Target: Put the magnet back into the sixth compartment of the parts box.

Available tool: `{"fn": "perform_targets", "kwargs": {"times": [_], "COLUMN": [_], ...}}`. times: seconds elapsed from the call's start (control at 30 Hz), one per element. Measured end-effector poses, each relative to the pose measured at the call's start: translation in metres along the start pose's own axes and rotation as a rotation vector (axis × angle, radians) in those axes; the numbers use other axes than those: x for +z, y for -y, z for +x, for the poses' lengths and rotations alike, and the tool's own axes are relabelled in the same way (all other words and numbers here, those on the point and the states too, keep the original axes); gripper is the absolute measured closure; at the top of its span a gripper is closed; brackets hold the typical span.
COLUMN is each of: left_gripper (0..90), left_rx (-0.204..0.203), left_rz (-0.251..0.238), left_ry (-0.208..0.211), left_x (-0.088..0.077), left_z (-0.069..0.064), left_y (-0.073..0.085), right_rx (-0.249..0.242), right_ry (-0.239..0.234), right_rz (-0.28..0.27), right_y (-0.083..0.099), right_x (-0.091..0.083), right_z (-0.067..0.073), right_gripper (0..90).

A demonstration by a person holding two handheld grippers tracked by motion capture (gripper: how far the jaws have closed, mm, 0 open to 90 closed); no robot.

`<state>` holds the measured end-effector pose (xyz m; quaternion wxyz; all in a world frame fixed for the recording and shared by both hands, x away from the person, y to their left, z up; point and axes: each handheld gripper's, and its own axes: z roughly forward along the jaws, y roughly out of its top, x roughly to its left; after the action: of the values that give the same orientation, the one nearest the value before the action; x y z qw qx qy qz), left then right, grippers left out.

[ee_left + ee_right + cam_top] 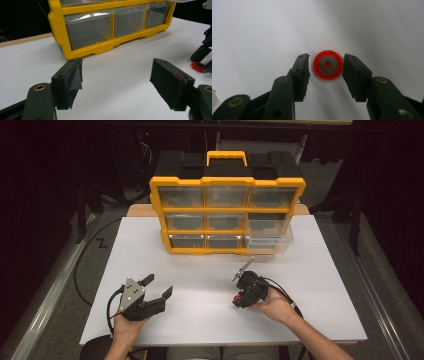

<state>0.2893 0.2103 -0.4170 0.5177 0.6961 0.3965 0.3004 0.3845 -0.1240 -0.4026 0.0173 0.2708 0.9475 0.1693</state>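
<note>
**Red ring sits between the right gripper's pads**

A small flat red plastic ring with a grey metal washer at its centre [328, 65] lies on the white tabletop [200, 320], in front of the organiser and toward the right. The right gripper [325, 65] points down over it, one pad on each side of the ring; a sliver of table shows at the left pad, so the jaws stand slightly apart around it, not clamped. The left gripper [159, 286] rests further left, well apart, its jaws spread wide over bare table. Behind stands a yellow and black plastic organiser of clear drawers [227, 215], its lower right drawer [267, 237] pulled out.
</note>
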Motion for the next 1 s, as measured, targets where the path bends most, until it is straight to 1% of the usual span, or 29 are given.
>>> {"fn": "perform_targets", "kwargs": {"times": [0.23,0.47,0.57,0.77,1.0], "left_gripper": [26.2,26.3,26.3,26.3,26.7], "left_rx": [0.0,-0.004,-0.003,0.001,0.0], "left_rz": [0.0,-0.002,0.0,0.001,-0.001], "left_ry": [0.0,-0.002,-0.002,-0.001,-0.002], "left_x": [-0.0001,-0.0001,-0.0003,-0.0006,-0.0007], "left_z": [-0.0001,-0.0001,0.0,0.0001,-0.0002], "left_y": [-0.0001,-0.0002,-0.0002,-0.0003,-0.0003], "right_rx": [-0.005,-0.023,-0.023,-0.045,-0.047], "right_ry": [0.007,0.038,0.04,0.057,0.049], "right_rz": [0.007,0.014,0.015,0.01,0.005], "right_y": [-0.0001,-0.0001,-0.0001,0.0008,0.0018], "right_x": [0.0014,0.0019,0.002,0.0025,0.0018], "right_z": [0.0009,0.0038,0.0038,0.0059,0.0044], "right_gripper": [58.8,62.6,63.1,64.0,64.3]}}
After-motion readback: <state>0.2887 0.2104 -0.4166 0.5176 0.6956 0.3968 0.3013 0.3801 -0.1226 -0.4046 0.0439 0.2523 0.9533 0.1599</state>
